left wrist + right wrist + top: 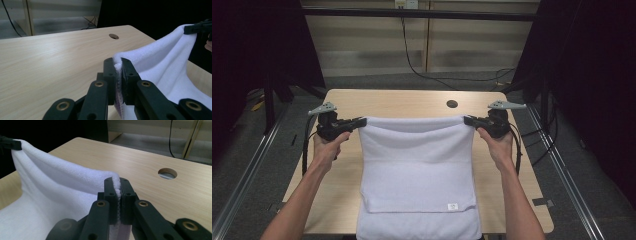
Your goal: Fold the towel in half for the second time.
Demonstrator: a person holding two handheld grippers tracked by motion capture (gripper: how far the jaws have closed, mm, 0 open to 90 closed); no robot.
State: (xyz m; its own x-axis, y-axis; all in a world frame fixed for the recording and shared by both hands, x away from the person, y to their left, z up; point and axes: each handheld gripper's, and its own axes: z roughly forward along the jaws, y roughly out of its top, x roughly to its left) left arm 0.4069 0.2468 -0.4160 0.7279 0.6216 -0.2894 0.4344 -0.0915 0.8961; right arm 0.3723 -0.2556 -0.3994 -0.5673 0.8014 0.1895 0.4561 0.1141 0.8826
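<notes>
You hold one soft white cloth towel (pixel 417 165) up by its two far corners, one corner in each gripper.

Your left gripper (pixel 360 121) is closed tight on the towel's left corner, and your right gripper (pixel 468 120) is closed tight on the right corner. In the left gripper view the cloth edge (pixel 118 67) is squeezed between the two black jaws, and the same shows in the right gripper view (pixel 117 185). The towel stretches between your two grippers and hangs toward you over the one light wooden table (pixel 397 102), which has one round hole (pixel 452 104) beyond your right gripper.
</notes>
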